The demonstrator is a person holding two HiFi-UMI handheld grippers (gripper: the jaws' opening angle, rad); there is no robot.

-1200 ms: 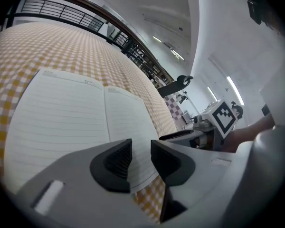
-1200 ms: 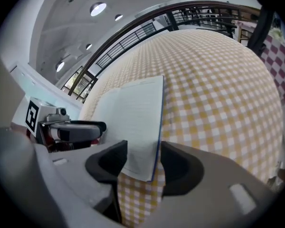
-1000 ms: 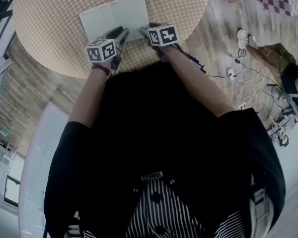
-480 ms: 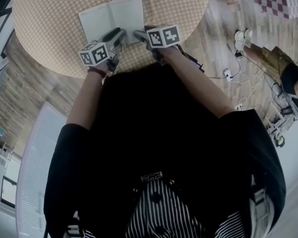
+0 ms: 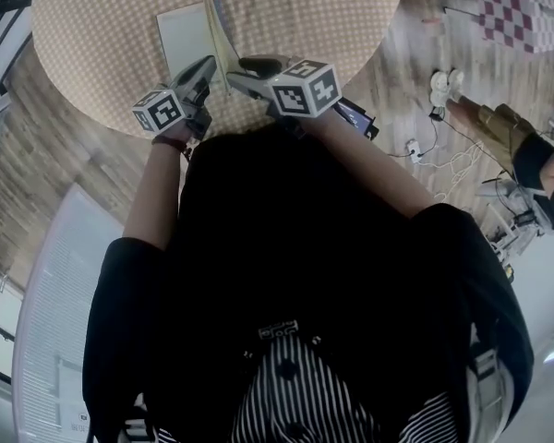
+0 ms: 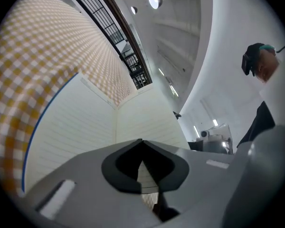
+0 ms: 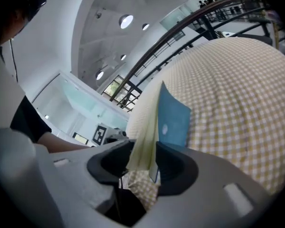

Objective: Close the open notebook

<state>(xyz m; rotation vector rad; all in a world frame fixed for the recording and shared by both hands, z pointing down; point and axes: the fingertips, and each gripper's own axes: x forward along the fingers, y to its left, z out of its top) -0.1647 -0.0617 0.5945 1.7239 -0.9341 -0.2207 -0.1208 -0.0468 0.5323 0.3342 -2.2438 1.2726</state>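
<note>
— Blue cover (image 7: 175,120) and a sheaf of cream leaves (image 7: 145,127) are pinched between the fingers of the right gripper (image 7: 143,152), standing on edge. How would you finish?

— Swing that half over in an arc toward the left of the head view, pivoting about the spine (dragging it would likely slide the whole book).

— And the left gripper (image 6: 142,141)?

— Its fingers are closed together on nothing, tips at the near edge of the flat lined page (image 6: 80,122). I'd judge it should pull clear before the cover comes down.

— Where is the notebook (image 5: 185,33)?

— Upper left of the head view, left half flat on the checked worktop (image 5: 305,17), right half upright. Release only when the cover lies nearly flat, then press.

— Beyond?

— Railings (image 7: 199,25) and ceiling lights (image 7: 126,20), well apart from it all.
</note>
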